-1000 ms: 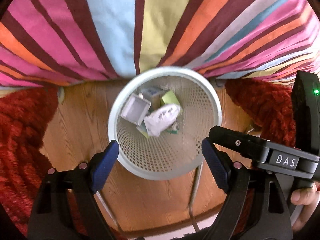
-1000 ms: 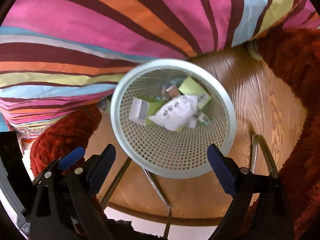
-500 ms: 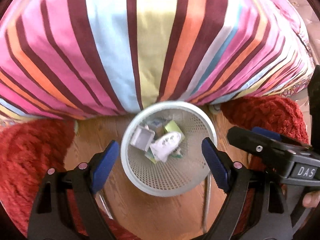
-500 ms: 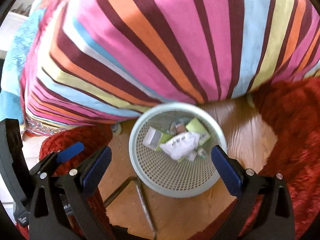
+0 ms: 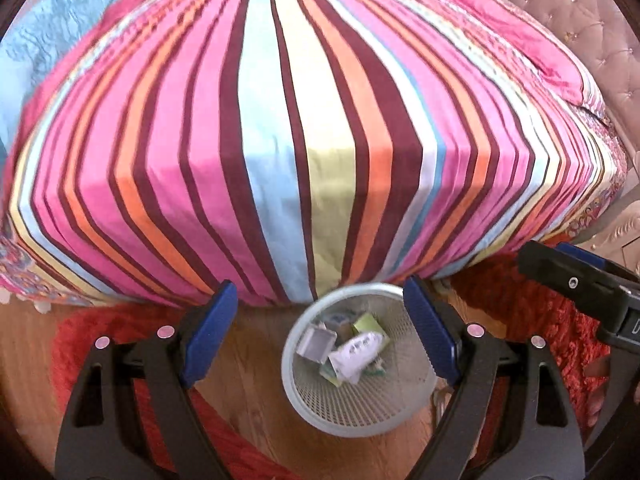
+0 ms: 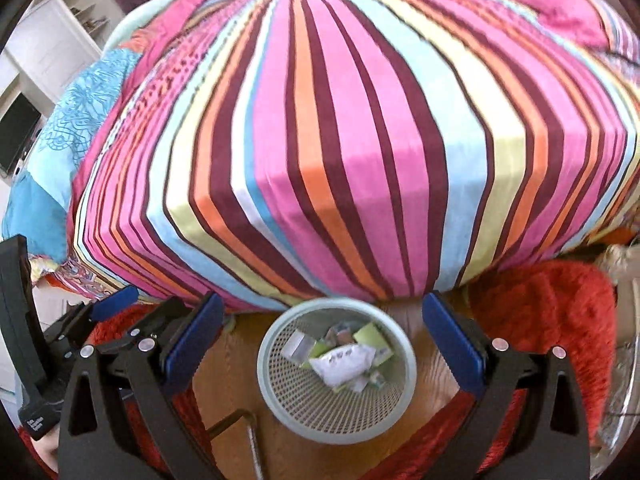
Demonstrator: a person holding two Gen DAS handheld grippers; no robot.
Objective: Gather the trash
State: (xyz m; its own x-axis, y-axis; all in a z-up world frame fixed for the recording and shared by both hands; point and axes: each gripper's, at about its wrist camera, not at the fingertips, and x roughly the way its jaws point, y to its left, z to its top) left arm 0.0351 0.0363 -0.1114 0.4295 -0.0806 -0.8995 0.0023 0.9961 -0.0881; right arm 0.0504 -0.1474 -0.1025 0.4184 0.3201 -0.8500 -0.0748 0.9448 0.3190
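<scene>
A pale mesh waste basket (image 5: 352, 424) (image 6: 280, 396) stands on the wood floor at the foot of the bed. It holds a crumpled white wrapper (image 5: 356, 354) (image 6: 344, 362), a small grey box (image 5: 316, 345) (image 6: 298, 347) and green cartons (image 5: 366, 324) (image 6: 370, 336). My left gripper (image 5: 320, 336) is open and empty, high above the basket. My right gripper (image 6: 322, 346) is open and empty, also high above it. The right gripper shows at the right edge of the left wrist view (image 5: 580, 284); the left gripper shows at the left edge of the right wrist view (image 6: 116, 304).
A bed with a bright striped cover (image 5: 304, 128) (image 6: 360, 128) fills the upper view. A blue cloth (image 5: 44, 40) (image 6: 76, 112) lies on its left end. Red shaggy rugs (image 5: 532, 320) (image 6: 548, 308) flank the basket. A tufted headboard (image 5: 580, 12) is at right.
Both grippers have risen and pulled back from the basket, which now looks smaller and lower in both views. Much more of the bed shows. Both stay open.
</scene>
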